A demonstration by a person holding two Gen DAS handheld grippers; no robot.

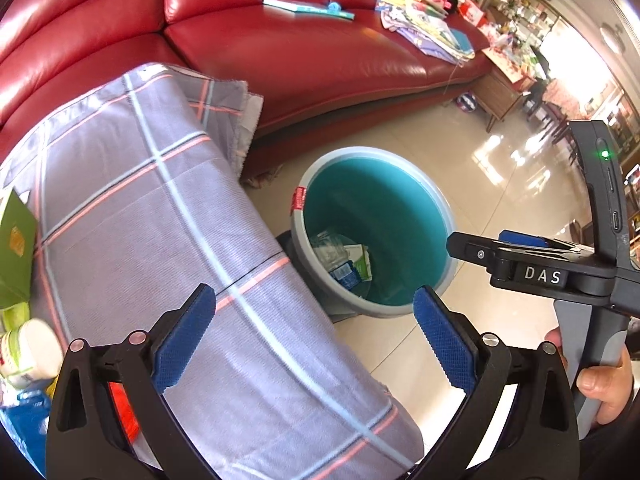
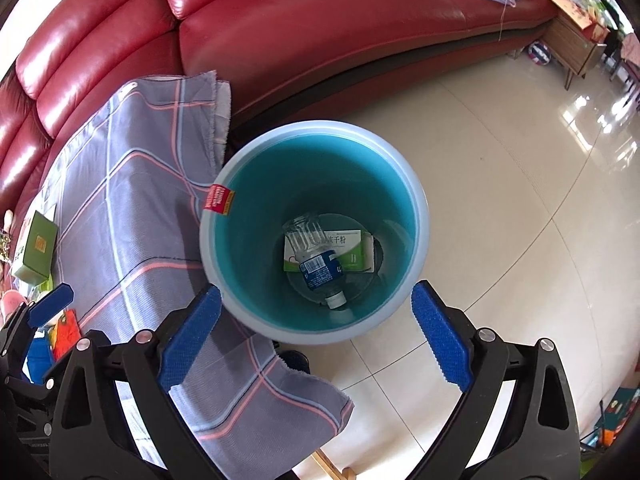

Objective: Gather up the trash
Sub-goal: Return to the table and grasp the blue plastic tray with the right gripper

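A: Why parked dead centre over the bin (image 2: 416, 200)?

B: Drop spot, probably. Right gripper (image 2: 316, 332) spread wide, grasping nothing. Bottle (image 2: 318, 258) and green box (image 2: 352, 250) lying at the bottom, mid-frame.

A: Left gripper (image 1: 314, 334)?

B: Also released, empty, tilted over the checked cloth (image 1: 160, 220), bin at centre right.

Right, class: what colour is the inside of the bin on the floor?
Teal inside the bin, with a pale grey-blue rim; the right wrist view shows it best.
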